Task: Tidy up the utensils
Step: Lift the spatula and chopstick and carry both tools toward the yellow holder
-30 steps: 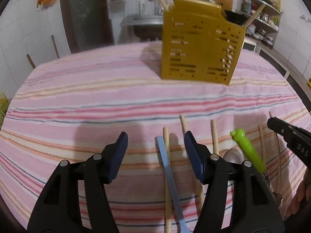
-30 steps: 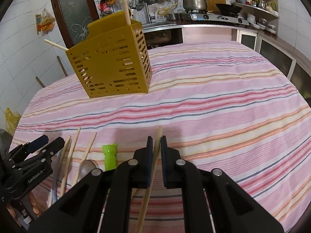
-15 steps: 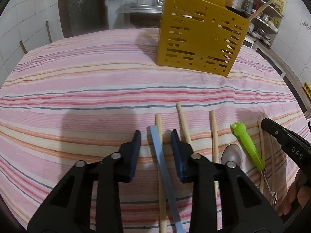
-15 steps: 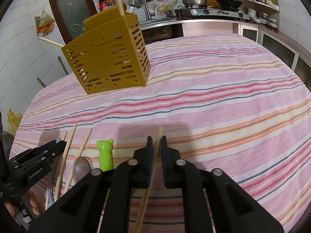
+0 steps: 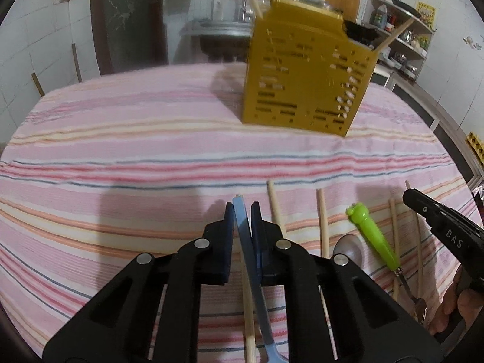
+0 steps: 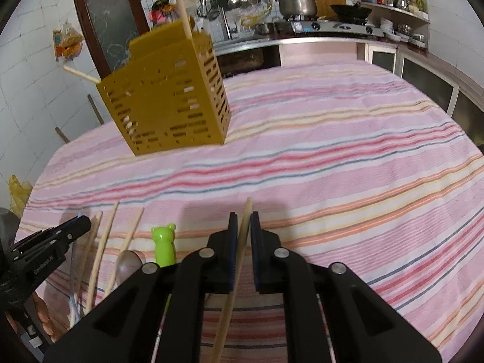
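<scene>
The left gripper [image 5: 242, 211] is closing its fingers on a blue utensil handle [image 5: 243, 227], low centre of frame. The right gripper [image 6: 242, 220] clamps a wooden chopstick [image 6: 243, 230]. The yellow utensil holder [image 5: 305, 78] stands upper right on the striped table [image 5: 121, 151].

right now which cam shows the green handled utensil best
The left wrist view: the green-handled utensil lies whole on the striped tablecloth, green handle down to its metal end. The right wrist view shows only the handle's green top, the rest hidden behind the right gripper.
</scene>
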Tool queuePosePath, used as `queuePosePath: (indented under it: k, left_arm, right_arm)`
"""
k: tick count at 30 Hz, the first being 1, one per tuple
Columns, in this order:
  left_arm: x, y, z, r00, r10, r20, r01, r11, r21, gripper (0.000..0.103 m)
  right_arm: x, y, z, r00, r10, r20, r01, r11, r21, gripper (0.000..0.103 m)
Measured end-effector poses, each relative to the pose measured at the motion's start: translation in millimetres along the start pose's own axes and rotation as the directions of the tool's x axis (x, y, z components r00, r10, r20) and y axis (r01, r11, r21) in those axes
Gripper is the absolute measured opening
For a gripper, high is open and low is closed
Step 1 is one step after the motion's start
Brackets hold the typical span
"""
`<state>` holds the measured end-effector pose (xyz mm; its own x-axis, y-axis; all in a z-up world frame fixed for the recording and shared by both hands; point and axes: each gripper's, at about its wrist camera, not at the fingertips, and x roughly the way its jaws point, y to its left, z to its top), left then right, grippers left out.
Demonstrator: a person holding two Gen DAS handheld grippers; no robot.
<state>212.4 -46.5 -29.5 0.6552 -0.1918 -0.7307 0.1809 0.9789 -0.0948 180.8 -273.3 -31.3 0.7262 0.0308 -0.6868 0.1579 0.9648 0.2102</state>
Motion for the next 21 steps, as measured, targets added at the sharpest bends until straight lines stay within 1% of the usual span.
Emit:
queuePosePath:
  k: [2,6,10,13,17,21]
  left_arm:
    - [-10.7,0.9,2.2,1.0,0.002,0.031,-0.002,1.0,0.006,0.01]
    - [-41.1,5.6,7.1,0.992,0.01,0.125,-0.011,1.0,0.005,0.009]
    - [-72.6,9.5,9.4,0.973,0.027,0.227,-0.031,0.999,0.011,0.007]
    - [-93.4,10.4,7.9,0.955,0.035,0.293,-0.042,0.999,0.02,0.004]
    - [-113.1,12.9,5.3,0.936,0.051,0.348,-0.061,0.998,0.018,0.004]
    - [-125.7,16.9,3.6,0.923,0.057,0.379,-0.064,0.998,0.006,0.004]
  right_arm:
    - [-10.5,2.0,3.7,0.999,0.001,0.033,-0.001,1.0,-0.006,0.008]
    - [-36.1,10.2,12.6,0.993,-0.003,0.116,0.006,1.0,-0.024,0.008]
    - [-58.4,17.2,18.6,0.983,-0.012,0.185,0.018,0.999,-0.034,0.007]
    - [-73.9,21.7,20.1,0.97,-0.027,0.24,0.037,0.999,-0.038,0.006]
    - [-91.3,24.6,22.1,0.95,-0.034,0.312,0.047,0.998,-0.034,0.006]
    - [-102.2,29.1,21.3,0.935,-0.023,0.355,0.041,0.998,-0.043,0.006]
